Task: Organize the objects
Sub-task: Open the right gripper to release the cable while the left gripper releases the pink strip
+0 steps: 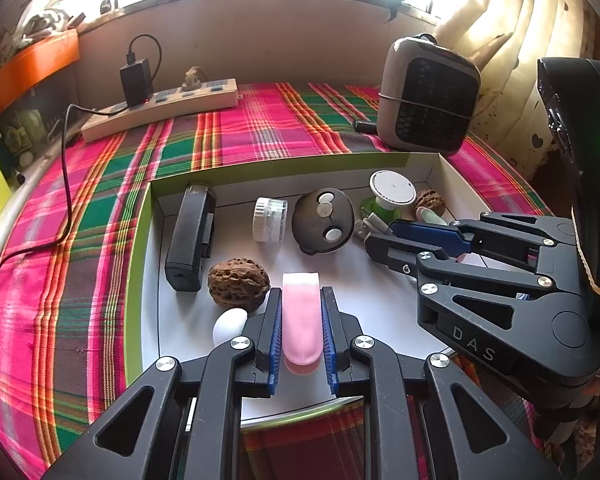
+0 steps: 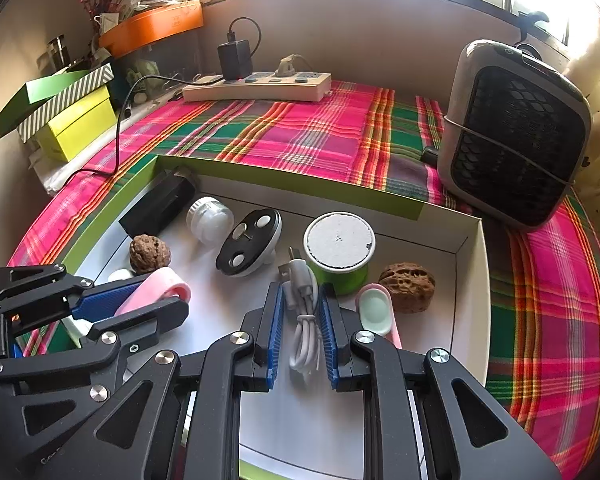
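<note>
Left tongs [image 1: 301,322] clamped on a pink translucent piece [image 1: 301,316], held over the white floor of the green-rimmed box [image 1: 138,264]. Right tongs [image 2: 299,330] clamped on a coiled white USB cable [image 2: 303,320], also inside the box, plug end pointing at the green spool [image 2: 339,252]. The box sits on the plaid tabletop [image 1: 260,124]. Also in the box: black stapler-like block [image 1: 190,236] along the left wall, two walnuts [image 1: 238,285] [image 2: 408,286], a small white jar [image 1: 269,219], a black round disc with white buttons [image 1: 323,221], a white egg-shaped thing [image 1: 230,325], a pale green spoon-like piece [image 2: 376,310]. Power strip [image 1: 160,108] and grey heater [image 1: 428,94] stand behind the box.
</note>
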{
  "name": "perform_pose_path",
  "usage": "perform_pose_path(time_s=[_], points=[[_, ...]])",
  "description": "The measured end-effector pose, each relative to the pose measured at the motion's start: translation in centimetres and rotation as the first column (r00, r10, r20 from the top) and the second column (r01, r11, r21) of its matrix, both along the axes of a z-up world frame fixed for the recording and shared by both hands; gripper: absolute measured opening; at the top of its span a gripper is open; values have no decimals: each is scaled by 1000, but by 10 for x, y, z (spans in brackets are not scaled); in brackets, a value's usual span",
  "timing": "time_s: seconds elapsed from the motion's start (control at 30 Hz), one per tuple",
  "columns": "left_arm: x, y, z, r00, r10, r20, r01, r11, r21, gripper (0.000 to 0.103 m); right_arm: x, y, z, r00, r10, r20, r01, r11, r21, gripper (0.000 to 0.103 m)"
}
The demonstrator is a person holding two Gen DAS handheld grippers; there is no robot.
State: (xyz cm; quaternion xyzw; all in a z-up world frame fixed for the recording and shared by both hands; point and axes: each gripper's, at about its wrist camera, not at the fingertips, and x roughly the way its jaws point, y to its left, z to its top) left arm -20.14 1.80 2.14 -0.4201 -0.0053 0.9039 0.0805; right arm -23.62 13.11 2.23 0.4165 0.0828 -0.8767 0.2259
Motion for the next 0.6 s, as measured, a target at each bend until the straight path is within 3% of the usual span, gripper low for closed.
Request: perform_pose_path(time_s=[0.6], points=[[1, -1, 0, 1000, 15, 6, -15, 1000, -10, 21, 2, 0, 0, 1000, -7, -2, 7, 1000, -1, 20]])
